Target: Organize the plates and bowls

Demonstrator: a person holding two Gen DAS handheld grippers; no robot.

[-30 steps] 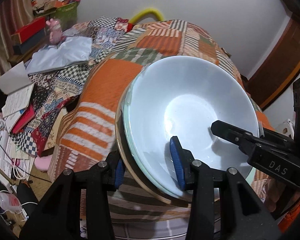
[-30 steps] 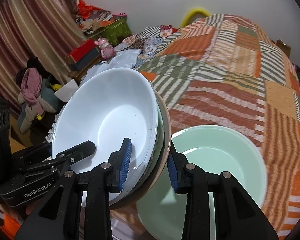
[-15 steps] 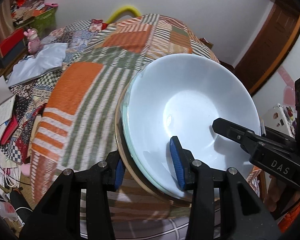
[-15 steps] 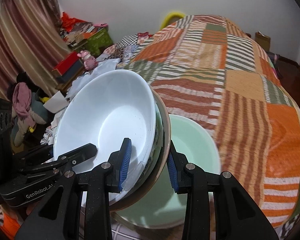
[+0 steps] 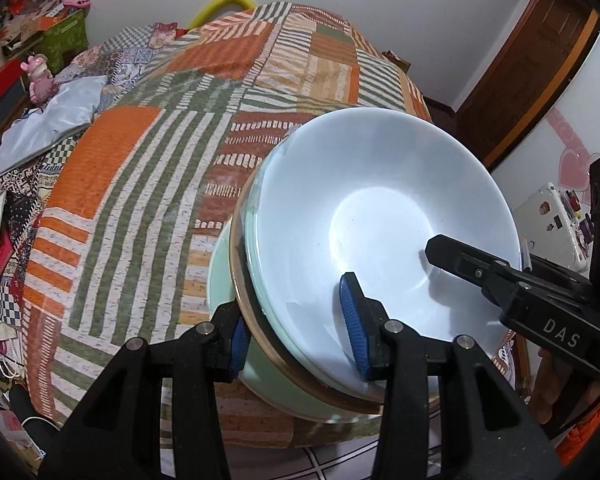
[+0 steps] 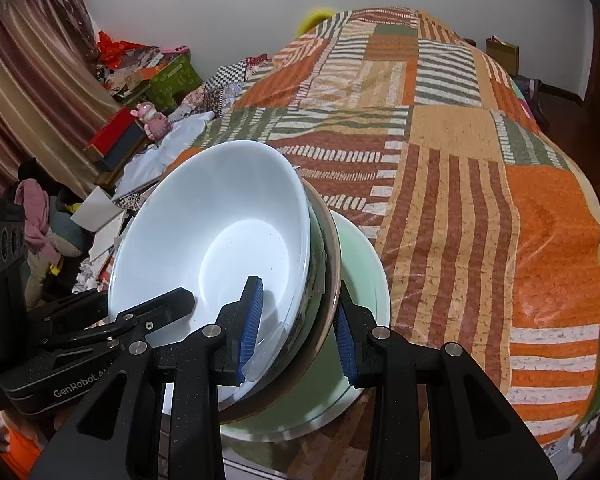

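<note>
L gripper [image 5: 296, 332] & R gripper [image 6: 296, 320] both pinch rims of nested stack [image 5: 260, 300]: glossy white bowl [image 5: 380, 208], brown-rimmed dish beneath, above mint bowl [image 6: 360, 264] on quilt [image 6: 460, 200].

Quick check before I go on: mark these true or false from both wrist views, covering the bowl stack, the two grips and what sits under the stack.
1. The left gripper is clamped on the rim of the bowl stack. True.
2. The right gripper is open and holds nothing. False: it grips the stack's rim on the other side.
3. The top bowl is white and empty. True.
4. The green bowl lies behind and beneath the stack, on the bedspread. True.
5. The stack is level. False: it is tilted.
</note>
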